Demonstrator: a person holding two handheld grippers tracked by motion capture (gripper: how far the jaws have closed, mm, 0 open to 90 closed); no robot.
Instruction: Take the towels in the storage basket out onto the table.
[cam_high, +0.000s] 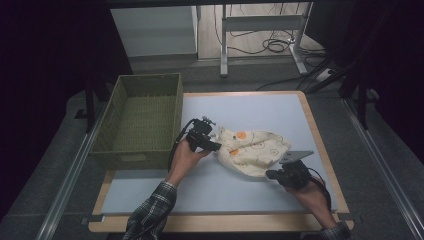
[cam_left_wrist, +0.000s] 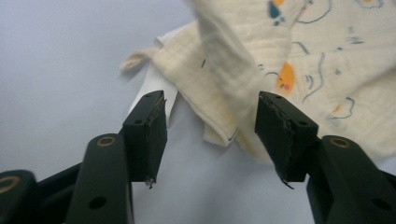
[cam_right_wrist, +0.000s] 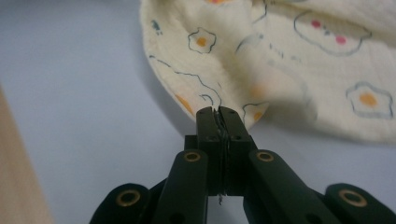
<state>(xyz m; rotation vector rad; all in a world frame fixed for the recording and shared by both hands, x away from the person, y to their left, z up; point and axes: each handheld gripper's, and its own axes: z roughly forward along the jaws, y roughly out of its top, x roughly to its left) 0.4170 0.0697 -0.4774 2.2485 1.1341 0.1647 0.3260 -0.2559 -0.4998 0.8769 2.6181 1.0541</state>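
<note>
Two grippers are set at the cloth (cam_high: 252, 150): the right gripper (cam_right_wrist: 217, 112) is clamped on its near edge, while the left gripper (cam_left_wrist: 210, 126) is held apart, a fold hanging between its pads unpinched.

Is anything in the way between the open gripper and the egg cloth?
No, nothing visible is. The left gripper is open, with a fold of the cloth already hanging between its jaws over bare table. The right gripper is shut on the cloth's edge.
</note>
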